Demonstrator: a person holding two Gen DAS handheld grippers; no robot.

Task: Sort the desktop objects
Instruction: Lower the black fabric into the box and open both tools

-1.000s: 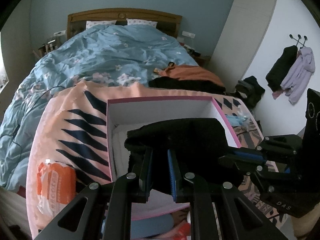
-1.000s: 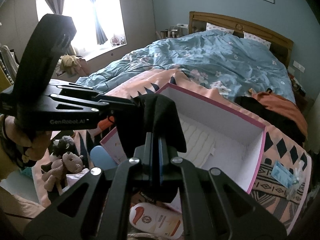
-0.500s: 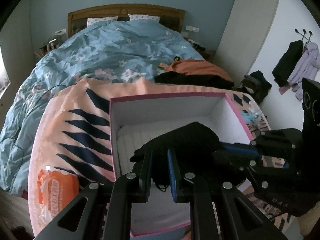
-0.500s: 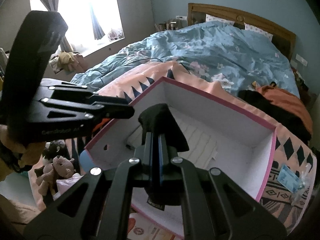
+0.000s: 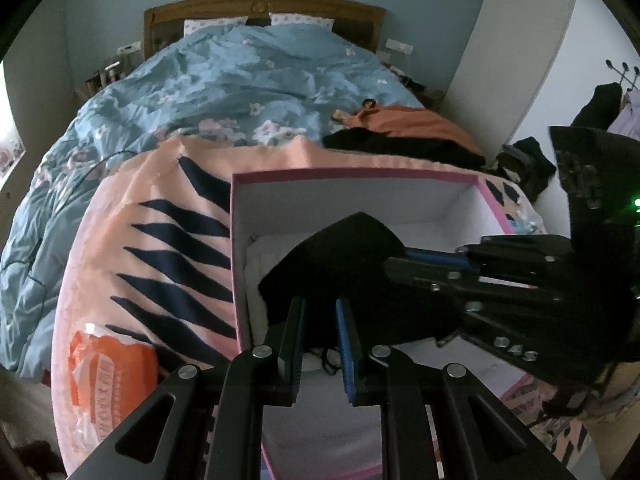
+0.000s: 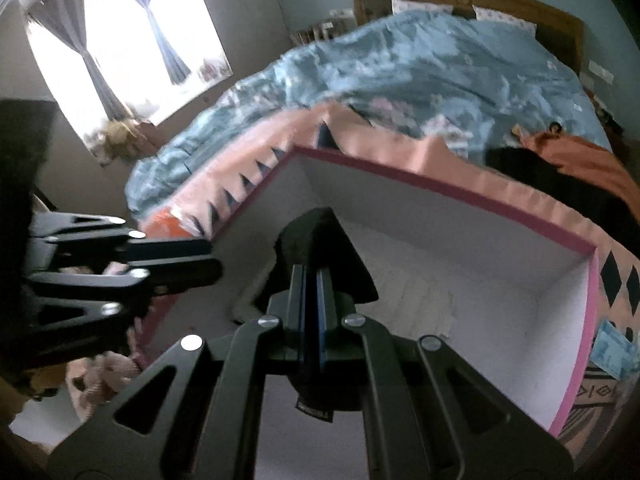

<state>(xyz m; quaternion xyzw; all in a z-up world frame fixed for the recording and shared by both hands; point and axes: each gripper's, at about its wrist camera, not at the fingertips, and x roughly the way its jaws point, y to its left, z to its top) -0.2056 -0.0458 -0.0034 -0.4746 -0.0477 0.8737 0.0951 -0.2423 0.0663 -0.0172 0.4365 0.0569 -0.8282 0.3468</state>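
A black cloth (image 5: pixel 340 256) hangs over the inside of a white box with a pink rim (image 5: pixel 352 174), held from two sides. My left gripper (image 5: pixel 320 312) is shut on its near edge, and loose threads dangle between the fingers. My right gripper (image 6: pixel 312 280) is shut on the other end of the black cloth (image 6: pixel 320 240), with its jaws pressed tight together. In the left wrist view the right gripper (image 5: pixel 436 262) reaches in from the right. In the right wrist view the left gripper (image 6: pixel 200 260) comes in from the left. A white folded cloth (image 5: pixel 256 264) lies in the box.
The box (image 6: pixel 440 196) stands on a pink blanket with dark triangles (image 5: pixel 160 240) at the foot of a bed with a blue quilt (image 5: pixel 240 80). An orange packet (image 5: pixel 108 368) lies left of the box, a blue packet (image 6: pixel 612 348) right. Orange and black clothes (image 5: pixel 400 136) lie behind.
Both grippers have come down with the black cloth, from above the box rim to inside the box. The right gripper also swung closer to the box.
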